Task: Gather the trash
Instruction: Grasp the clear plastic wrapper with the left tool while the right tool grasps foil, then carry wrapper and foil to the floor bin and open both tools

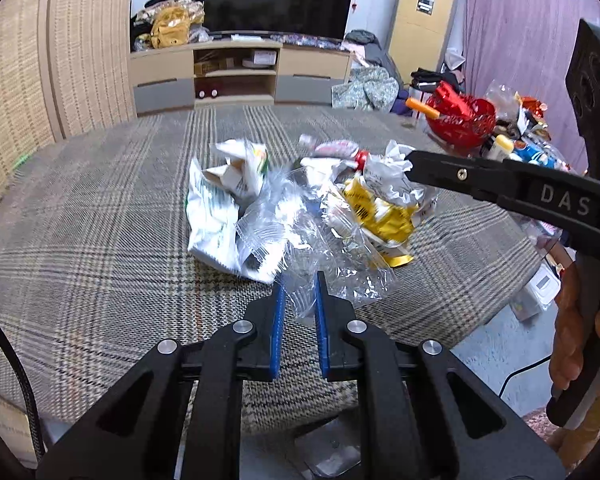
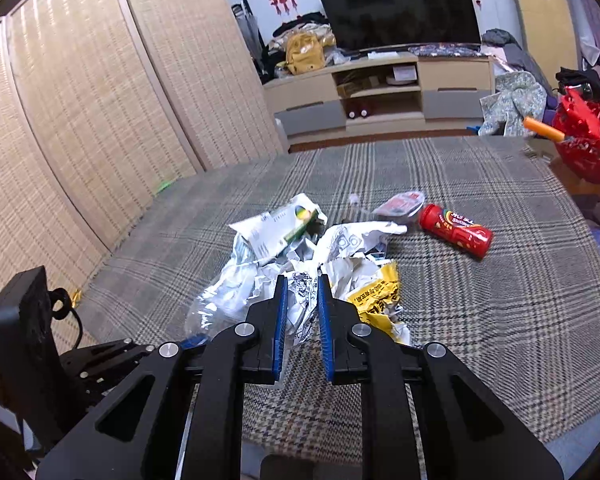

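A heap of trash lies on the plaid-covered table (image 1: 80, 220): a white and green wrapper (image 1: 216, 208), clear plastic film (image 1: 300, 240), a yellow packet (image 1: 384, 212) and crumpled white paper (image 1: 392, 172). My left gripper (image 1: 299, 288) is shut on the near edge of the clear plastic film. My right gripper (image 2: 302, 292) is shut on a crumpled white printed wrapper (image 2: 302, 312), beside the yellow packet (image 2: 376, 300). The right gripper also shows in the left wrist view (image 1: 412, 166), its tip at the crumpled paper. A red Skittles can (image 2: 456, 230) lies on its side beyond the heap.
A red basket (image 1: 464, 116) with an orange-handled item and several bottles stands at the table's far right. A TV stand (image 1: 240, 76) and a TV are beyond the table. A woven screen (image 2: 80, 120) runs along the left. The left tool's body (image 2: 32, 344) is at lower left.
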The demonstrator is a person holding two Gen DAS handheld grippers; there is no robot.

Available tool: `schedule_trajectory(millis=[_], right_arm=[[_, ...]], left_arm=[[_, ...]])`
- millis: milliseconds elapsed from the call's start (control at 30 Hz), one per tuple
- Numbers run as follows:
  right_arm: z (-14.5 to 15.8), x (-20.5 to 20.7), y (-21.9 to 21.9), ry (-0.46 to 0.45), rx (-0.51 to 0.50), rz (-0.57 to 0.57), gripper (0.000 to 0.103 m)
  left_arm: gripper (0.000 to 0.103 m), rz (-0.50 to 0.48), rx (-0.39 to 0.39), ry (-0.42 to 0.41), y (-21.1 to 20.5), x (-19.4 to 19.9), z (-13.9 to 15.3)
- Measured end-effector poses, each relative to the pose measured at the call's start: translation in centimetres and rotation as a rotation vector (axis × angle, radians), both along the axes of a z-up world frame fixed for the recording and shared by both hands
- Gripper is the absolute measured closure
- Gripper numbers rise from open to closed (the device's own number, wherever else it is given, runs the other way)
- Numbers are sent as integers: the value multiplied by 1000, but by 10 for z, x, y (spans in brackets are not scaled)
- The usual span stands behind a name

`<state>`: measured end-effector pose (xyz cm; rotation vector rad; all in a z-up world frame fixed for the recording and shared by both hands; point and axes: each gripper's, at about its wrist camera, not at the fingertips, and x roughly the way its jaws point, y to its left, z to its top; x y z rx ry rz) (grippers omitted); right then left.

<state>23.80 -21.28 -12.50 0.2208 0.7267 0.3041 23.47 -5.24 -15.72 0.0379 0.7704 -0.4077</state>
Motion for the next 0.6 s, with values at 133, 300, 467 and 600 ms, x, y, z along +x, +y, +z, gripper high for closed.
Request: schedule_trajectory(millis=[133, 300, 467, 600], right_arm=[[22, -24, -7, -41, -6, -17, 87], [48, -58, -17, -90, -20, -36, 87], [60, -102, -25, -117, -50, -44, 87], [49, -130, -30, -92, -72, -43, 87]], left_arm=[[91, 7, 4, -58, 1, -25, 26], [91, 22, 13, -110, 3, -60, 52], [91, 29, 17, -128, 4, -98, 63], [91, 14, 9, -109, 7, -126, 59]])
